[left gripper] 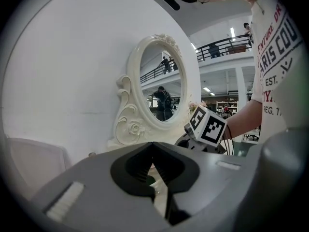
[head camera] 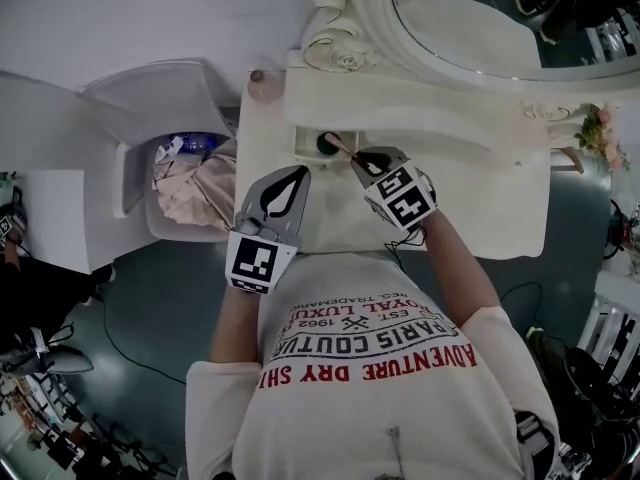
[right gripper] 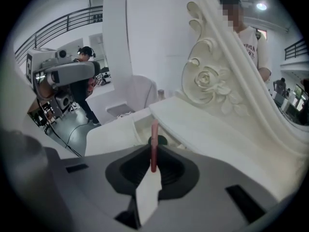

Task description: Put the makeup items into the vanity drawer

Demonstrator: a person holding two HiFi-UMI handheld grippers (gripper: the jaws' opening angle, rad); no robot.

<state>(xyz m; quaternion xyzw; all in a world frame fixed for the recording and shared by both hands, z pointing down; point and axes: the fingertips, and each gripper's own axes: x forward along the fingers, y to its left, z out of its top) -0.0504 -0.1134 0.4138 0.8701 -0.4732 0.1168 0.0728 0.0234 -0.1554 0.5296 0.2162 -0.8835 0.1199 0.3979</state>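
While right gripper (head camera: 362, 161) hung over open vanity drawer (head camera: 303, 151), jaws pinched slim pink stick (right gripper: 154, 146), tip above dark round item (head camera: 327, 144) inside. Left gripper (head camera: 298, 176) just beside, jaws together, empty.

1. The left gripper (head camera: 301, 172) has a grey shell, with black lining round a teardrop-shaped opening.
2. The right gripper (head camera: 360, 158) has the same grey shell and black lining.
3. Each carries a white cube with black square markers: the left cube (head camera: 252, 261) and the right cube (head camera: 403, 200).
4. A thin dark cable (left gripper: 231, 140) runs by the right wrist.
5. The T-shirt (head camera: 380, 408) is off-white with short sleeves. It has dark grey capitals reading "PARIS COUTURE" and red ones reading "ADVENTURE DRY".
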